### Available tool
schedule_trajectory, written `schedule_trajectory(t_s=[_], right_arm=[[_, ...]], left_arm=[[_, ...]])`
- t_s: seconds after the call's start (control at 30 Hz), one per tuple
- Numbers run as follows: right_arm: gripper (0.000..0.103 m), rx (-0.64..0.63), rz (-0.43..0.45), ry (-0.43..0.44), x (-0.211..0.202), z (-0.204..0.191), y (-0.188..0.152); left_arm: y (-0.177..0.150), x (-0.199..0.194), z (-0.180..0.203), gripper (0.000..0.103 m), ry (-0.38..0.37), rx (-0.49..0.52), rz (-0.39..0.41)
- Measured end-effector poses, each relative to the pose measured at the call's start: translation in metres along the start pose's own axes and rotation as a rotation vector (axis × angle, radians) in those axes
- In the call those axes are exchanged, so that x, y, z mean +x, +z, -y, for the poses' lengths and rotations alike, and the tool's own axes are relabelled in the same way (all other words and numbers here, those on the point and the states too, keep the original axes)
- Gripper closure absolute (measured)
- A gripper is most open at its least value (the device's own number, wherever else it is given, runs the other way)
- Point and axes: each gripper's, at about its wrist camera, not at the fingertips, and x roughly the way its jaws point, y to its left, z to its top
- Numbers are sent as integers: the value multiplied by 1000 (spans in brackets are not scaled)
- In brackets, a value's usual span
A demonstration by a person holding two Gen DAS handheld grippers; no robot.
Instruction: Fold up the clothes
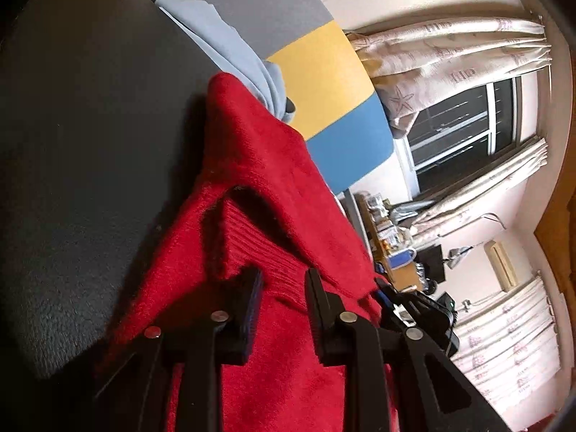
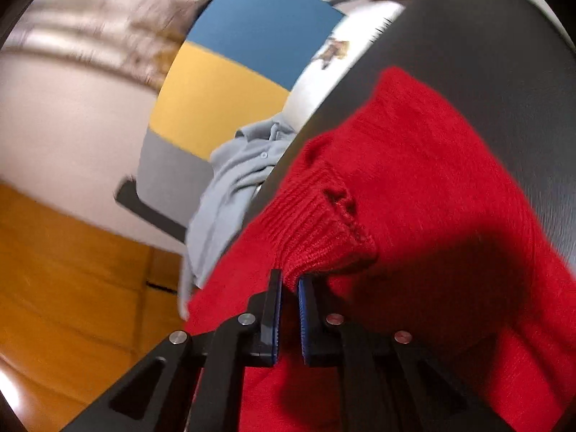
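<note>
Dark grey felt-like tabletop (image 1: 82, 151) fills most of your left wrist view, and the red sweater (image 1: 252, 165) lies across it, running from the table's far edge back under both of your grippers. Beyond that far edge stands a panel striped grey, yellow and blue (image 1: 324, 82), with a pale blue shirt (image 1: 230, 46) bunched against the table just past the sweater. Further off from the table you see a dark window (image 1: 464, 126) framed by patterned curtains (image 1: 450, 54); the clutter on the shelf below it is too small to make out.

Your left gripper (image 1: 282, 280) has its jaws spread apart over a ribbed band of the sweater; whether the fingertips touch the knit cannot be told, and the lower sweater is hidden behind the gripper's black frame.

Your right gripper (image 2: 289, 288) has its jaws drawn close, pinching the ribbed cuff (image 2: 316, 223) of the sweater between the blue pads (image 2: 302, 309). The cuff's very end is hidden between them. From the cuff, the sweater spreads back over the tabletop, cut off at the view's lower edge. The right wrist view is blurred, so the curtains and the orange floor (image 2: 72, 270) beside the table are smeared.
</note>
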Motion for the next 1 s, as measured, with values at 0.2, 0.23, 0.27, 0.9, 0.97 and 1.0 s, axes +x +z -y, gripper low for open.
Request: schedule_trajectory(t_s=[0.2,0.23,0.27,0.9,0.97,1.0], right_arm=[[94,-145,-26,34,-7,-26,7],[94,-157,-26,46,-10,-30,8],[94,-167,-25,58,-12,-35,10],[82,-269,-82,-25,-75,29,-9],[51,-315,-53,-20,-78,18,8],[35,-343,-39,-25,-77,12,15]], left_arm=[[29,5,-11,56,-24,-191,27],[34,7,-12,56,-14,-211,35],[38,10,-14,56,-8,-234,37],[30,-5,3,98,203,-22,-15],[30,-5,-1,98,188,-57,-16],[30,-5,-4,98,152,-98,-13]])
